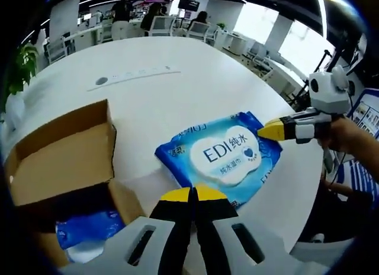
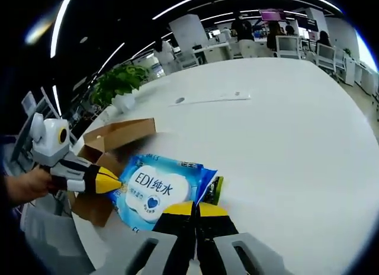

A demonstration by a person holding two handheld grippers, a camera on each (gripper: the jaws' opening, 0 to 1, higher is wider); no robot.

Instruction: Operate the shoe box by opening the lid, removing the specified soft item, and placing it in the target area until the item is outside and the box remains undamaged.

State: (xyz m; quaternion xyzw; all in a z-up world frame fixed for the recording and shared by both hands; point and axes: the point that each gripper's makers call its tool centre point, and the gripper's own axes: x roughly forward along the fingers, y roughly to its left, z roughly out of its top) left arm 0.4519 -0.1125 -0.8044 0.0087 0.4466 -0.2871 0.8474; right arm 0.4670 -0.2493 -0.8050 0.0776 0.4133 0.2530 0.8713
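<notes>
Two grippers meet at the wipes pack [image 1: 218, 153], which lies flat on the white table [image 1: 177, 85] just beside the open shoe box [image 1: 62, 162], at the box's 3 o'clock in the left gripper view. The left gripper [image 1: 194, 195] has its jaws pressed together with nothing between them. The right gripper [image 2: 195, 208] looks closed over the pack's edge at 6 o'clock. A pull from that thin edge could, I judge, let the soft pack slip free or sweep it against the cardboard flap. Another blue packet [image 1: 89, 227] inside the box shows in the left gripper view; the right gripper view adds a potted plant [image 2: 118, 82] beyond the box.
</notes>
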